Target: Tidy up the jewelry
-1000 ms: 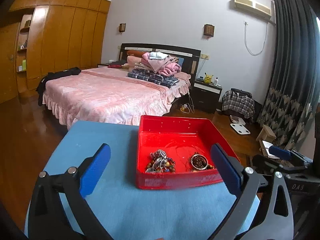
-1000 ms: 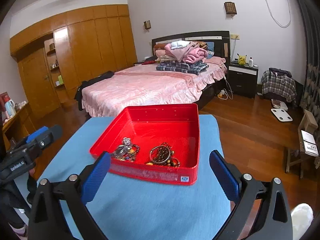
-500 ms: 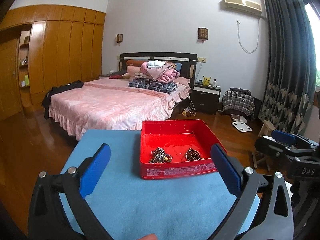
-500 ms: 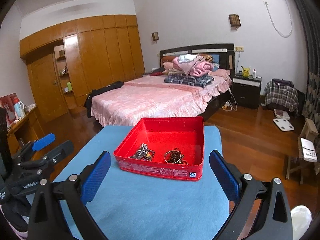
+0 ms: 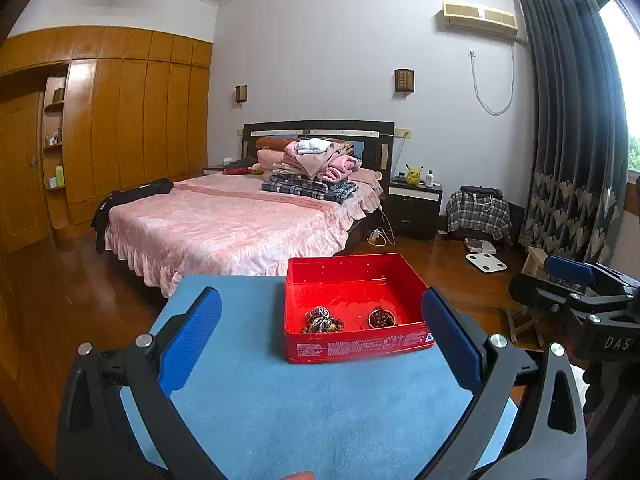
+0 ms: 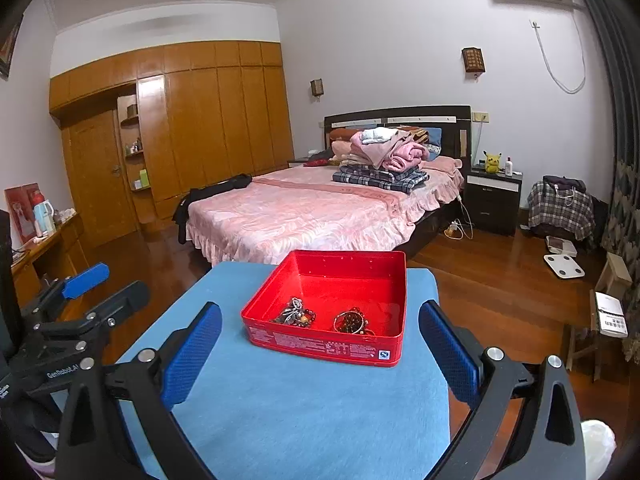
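Observation:
A red tin box (image 5: 356,346) (image 6: 320,346) stands on a blue-covered table (image 5: 300,408) (image 6: 304,408). Inside lie a tangle of beaded jewelry (image 5: 323,320) (image 6: 295,315) and a dark beaded bracelet (image 5: 381,317) (image 6: 352,322). My left gripper (image 5: 320,336) is open and empty, held back from the box above the table's near part. My right gripper (image 6: 320,340) is open and empty, also short of the box. Each gripper shows in the other's view: the right (image 5: 576,292), the left (image 6: 80,312).
A pink bed (image 5: 240,224) with folded clothes stands beyond the table. Wooden wardrobes (image 5: 120,132) line the left wall. A nightstand (image 5: 416,208), a scale (image 5: 486,262) and a small stool (image 6: 612,280) are on the wooden floor at the right.
Both grippers have pulled back and lifted away from the red box, which now looks smaller and farther. Both stay open and empty.

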